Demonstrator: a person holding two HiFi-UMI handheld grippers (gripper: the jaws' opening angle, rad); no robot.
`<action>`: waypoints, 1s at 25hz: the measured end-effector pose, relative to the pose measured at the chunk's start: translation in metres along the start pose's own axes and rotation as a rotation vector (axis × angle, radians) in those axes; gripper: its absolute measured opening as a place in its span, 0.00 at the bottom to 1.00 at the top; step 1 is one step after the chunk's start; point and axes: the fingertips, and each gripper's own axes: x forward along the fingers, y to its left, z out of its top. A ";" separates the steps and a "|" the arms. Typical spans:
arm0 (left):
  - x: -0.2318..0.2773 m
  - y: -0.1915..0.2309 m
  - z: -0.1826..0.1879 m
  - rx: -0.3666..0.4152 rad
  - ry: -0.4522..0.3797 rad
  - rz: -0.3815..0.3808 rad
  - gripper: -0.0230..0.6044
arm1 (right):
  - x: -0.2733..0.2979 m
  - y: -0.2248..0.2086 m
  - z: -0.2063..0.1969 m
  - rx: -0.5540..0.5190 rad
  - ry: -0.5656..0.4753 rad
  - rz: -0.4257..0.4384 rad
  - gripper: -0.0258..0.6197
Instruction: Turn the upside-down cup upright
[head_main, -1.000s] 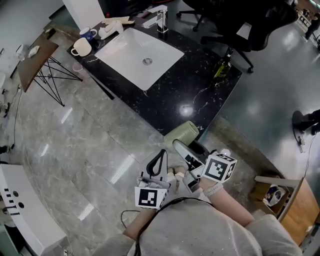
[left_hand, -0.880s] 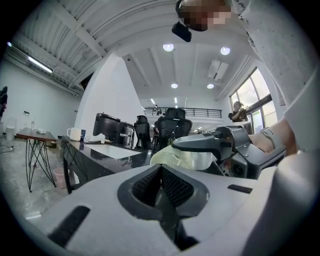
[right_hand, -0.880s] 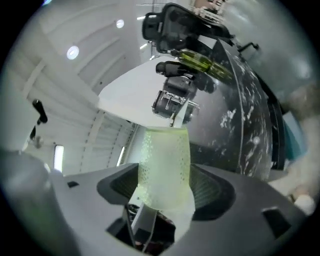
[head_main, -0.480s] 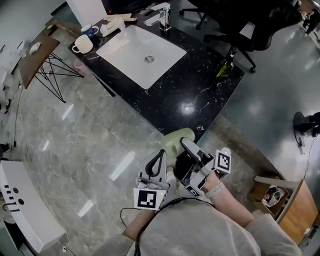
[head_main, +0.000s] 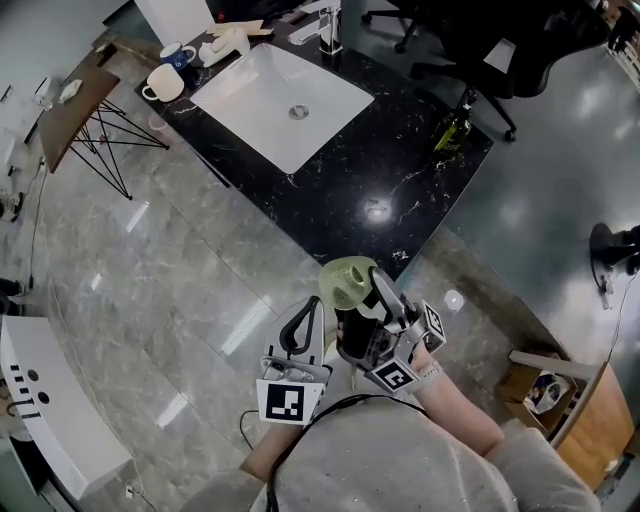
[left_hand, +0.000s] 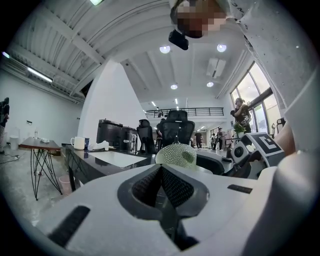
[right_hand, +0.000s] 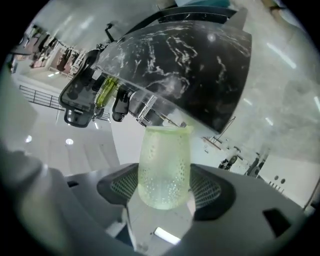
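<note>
One broad black counter (head_main: 340, 170) fills the scene ahead of me, with a white sink (head_main: 282, 100) sunk in its far half. I hold both tools off the counter's near corner, over the grey floor. My left gripper (left_hand: 161, 172) has its jaws pressed together on nothing and sits a little farther from that corner than the right.

My right gripper (right_hand: 165, 186) pinches the cup (right_hand: 164, 162) — pale green, translucent, dimpled all over — low on its body. The narrow closed end sits back between my pads, and the wide rim leads away from me, toward the counter. So the cup is in the air just short of the counter's near corner, resting on nothing.

I judge it light, with a wall thin enough to flex or squirt out under a hard squeeze, though the dimples should give the pads some bite. A moderate grip across the lower wall seems right — it leaves the rim free.
</note>
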 end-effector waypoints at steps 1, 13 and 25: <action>0.000 0.000 0.000 0.001 0.002 0.001 0.05 | 0.000 -0.001 0.001 0.027 0.000 0.008 0.51; 0.004 -0.003 0.000 0.014 0.020 -0.009 0.05 | 0.000 0.002 0.003 0.177 0.030 0.117 0.51; 0.009 -0.005 -0.002 0.039 0.047 -0.021 0.05 | 0.008 0.009 0.007 0.226 0.066 0.208 0.51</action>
